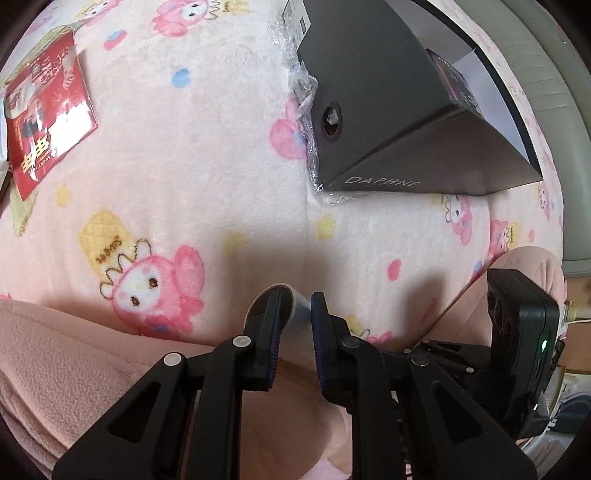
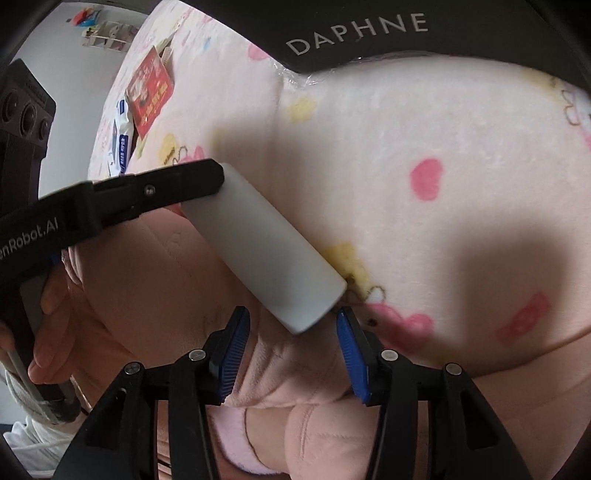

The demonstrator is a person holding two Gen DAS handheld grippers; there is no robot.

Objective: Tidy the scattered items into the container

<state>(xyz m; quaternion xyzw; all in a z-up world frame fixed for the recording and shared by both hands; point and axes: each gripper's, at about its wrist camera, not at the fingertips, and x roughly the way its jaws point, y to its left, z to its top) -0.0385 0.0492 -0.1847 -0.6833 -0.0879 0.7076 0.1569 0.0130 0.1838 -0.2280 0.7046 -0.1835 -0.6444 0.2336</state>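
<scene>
My left gripper (image 1: 295, 299) is shut on a white cylindrical bottle (image 2: 266, 247), holding it by one end above the pink cartoon blanket (image 1: 207, 155); the bottle shows end-on between the left fingers (image 1: 284, 299). My right gripper (image 2: 291, 321) is open, its blue pads either side of the bottle's free end, not touching it. The dark grey DAPHNE box (image 1: 399, 122), the container, lies open on the blanket ahead to the right, also at the top of the right wrist view (image 2: 354, 33). A red packet (image 1: 51, 110) lies far left.
Crumpled clear plastic wrap (image 1: 306, 92) sits against the box's left side. White and blue packets (image 2: 122, 133) lie beside the red packet (image 2: 151, 92). A pink fleece fold (image 1: 74, 354) covers the near edge. The right gripper's black body (image 1: 524, 350) is at right.
</scene>
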